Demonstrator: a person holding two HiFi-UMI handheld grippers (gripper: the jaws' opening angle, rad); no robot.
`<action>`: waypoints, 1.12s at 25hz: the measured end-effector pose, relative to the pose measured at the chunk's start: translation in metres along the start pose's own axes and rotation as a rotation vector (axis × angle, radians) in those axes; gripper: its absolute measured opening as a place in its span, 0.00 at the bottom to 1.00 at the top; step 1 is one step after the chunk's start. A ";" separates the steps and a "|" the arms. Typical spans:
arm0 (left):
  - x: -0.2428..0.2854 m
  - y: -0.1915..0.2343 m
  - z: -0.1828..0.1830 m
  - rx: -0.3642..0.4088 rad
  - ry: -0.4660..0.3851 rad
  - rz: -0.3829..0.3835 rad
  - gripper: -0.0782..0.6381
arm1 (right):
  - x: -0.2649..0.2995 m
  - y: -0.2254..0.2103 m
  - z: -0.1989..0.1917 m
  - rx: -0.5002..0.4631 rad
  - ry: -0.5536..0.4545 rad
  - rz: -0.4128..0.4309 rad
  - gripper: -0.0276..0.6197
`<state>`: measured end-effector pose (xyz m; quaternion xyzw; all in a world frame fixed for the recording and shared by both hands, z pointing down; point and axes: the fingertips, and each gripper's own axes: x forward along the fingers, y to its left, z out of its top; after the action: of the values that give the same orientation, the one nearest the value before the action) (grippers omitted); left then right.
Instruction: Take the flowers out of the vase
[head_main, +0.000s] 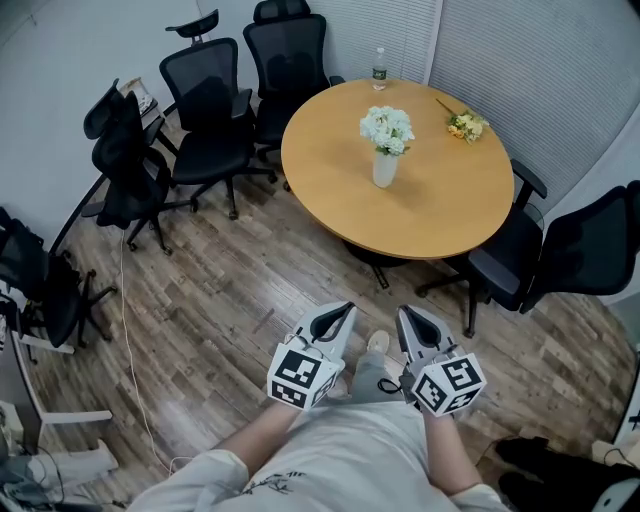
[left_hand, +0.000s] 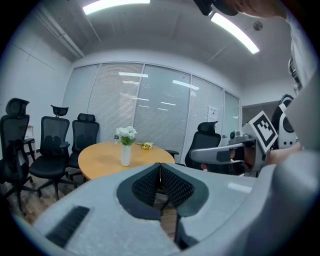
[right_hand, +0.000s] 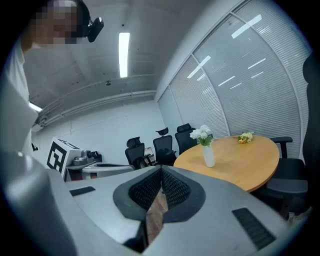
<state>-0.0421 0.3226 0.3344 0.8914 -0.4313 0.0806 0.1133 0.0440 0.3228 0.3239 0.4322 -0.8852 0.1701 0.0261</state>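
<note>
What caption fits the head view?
Left gripper and right gripper, both shut, face flowers in a vase on the table.

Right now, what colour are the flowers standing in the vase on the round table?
White, with green leaves, in a white vase; the flowers show best in the head view.

One table (head_main: 330, 190), one vase (head_main: 384, 170), one bunch of white flowers (head_main: 387, 128), one yellow posy (head_main: 466, 125), one bottle (head_main: 379, 70), several black chairs (head_main: 205, 100).

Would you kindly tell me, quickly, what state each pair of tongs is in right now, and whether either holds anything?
Left tongs: closed, nothing between them.
Right tongs: closed, nothing between them.
</note>
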 end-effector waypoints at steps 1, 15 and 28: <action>0.004 0.003 -0.001 -0.001 0.005 -0.002 0.12 | 0.003 -0.003 0.001 0.001 -0.001 0.000 0.05; 0.135 0.085 0.040 0.004 -0.006 0.028 0.12 | 0.116 -0.107 0.063 -0.050 -0.033 0.028 0.05; 0.250 0.141 0.080 -0.007 0.002 0.066 0.12 | 0.204 -0.199 0.109 -0.084 0.012 0.083 0.05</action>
<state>0.0045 0.0288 0.3359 0.8764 -0.4605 0.0836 0.1138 0.0813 0.0206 0.3161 0.3927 -0.9085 0.1366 0.0426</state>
